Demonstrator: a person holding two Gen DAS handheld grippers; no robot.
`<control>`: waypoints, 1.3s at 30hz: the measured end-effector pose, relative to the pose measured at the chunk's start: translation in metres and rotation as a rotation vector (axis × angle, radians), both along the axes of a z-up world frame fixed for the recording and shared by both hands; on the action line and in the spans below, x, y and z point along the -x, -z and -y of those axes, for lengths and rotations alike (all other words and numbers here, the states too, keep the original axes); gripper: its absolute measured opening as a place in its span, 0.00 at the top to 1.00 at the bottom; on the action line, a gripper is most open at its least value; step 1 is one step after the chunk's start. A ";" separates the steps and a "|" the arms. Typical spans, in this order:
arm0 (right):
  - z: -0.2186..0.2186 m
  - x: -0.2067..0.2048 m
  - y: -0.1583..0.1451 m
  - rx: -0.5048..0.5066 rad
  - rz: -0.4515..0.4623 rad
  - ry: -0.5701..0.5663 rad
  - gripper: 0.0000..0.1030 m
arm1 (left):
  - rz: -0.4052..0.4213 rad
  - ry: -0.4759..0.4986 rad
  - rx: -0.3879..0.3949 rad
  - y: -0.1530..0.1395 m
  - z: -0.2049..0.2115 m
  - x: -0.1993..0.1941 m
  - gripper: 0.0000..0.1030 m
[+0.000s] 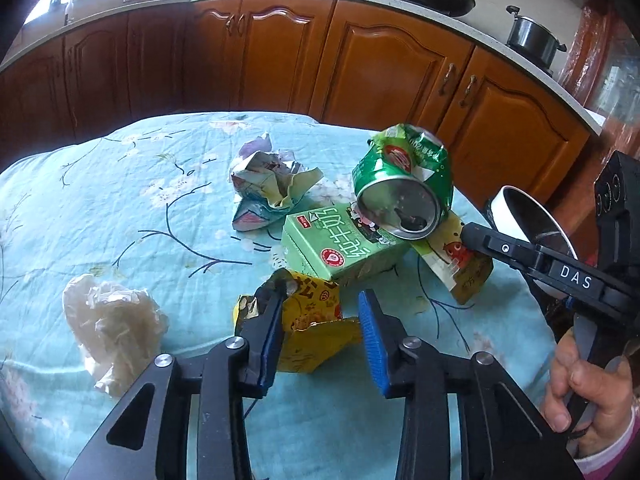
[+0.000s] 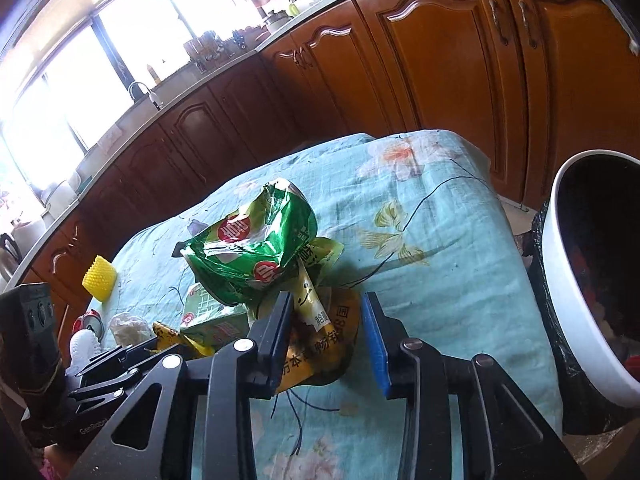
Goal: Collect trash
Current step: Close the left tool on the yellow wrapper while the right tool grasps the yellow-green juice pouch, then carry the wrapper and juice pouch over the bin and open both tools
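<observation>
Trash lies on a table with a blue flowered cloth [image 1: 120,208]. A crushed green can [image 1: 404,184] rests on a green carton [image 1: 340,244]. My left gripper [image 1: 324,320] is open around a crumpled yellow wrapper [image 1: 316,320]. My right gripper [image 2: 326,332] is open around a yellow packet [image 2: 320,344], just in front of the green can [image 2: 252,256]. It also shows in the left wrist view [image 1: 520,256], to the right of the can. A white-rimmed trash bin [image 2: 580,288] with a black liner stands off the table's right edge.
A crumpled white tissue [image 1: 112,320] lies at the left and a crumpled printed paper [image 1: 268,184] at the middle. A yellow ridged object [image 2: 100,278] and a red can [image 2: 90,322] are at the far left. Wooden kitchen cabinets [image 1: 280,52] run behind the table.
</observation>
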State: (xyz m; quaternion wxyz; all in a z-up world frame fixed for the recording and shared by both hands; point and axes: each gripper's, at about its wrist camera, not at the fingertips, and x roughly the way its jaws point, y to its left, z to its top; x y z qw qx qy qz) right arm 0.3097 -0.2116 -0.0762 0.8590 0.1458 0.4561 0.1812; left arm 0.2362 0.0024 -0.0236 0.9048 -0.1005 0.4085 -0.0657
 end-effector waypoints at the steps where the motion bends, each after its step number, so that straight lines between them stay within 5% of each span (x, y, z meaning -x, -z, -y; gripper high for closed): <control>1: 0.000 0.004 -0.003 0.007 0.006 -0.004 0.72 | 0.005 0.004 0.010 -0.002 0.000 0.001 0.74; 8: -0.005 0.036 -0.017 0.076 0.048 -0.034 0.73 | 0.039 0.018 0.051 -0.013 -0.004 0.025 1.00; 26: 0.027 0.091 -0.027 0.032 0.027 0.023 0.76 | 0.087 0.105 0.081 -0.024 0.005 0.070 1.00; 39: -0.013 0.071 -0.038 0.169 0.071 -0.180 0.69 | 0.046 0.084 0.087 -0.012 0.002 0.073 1.00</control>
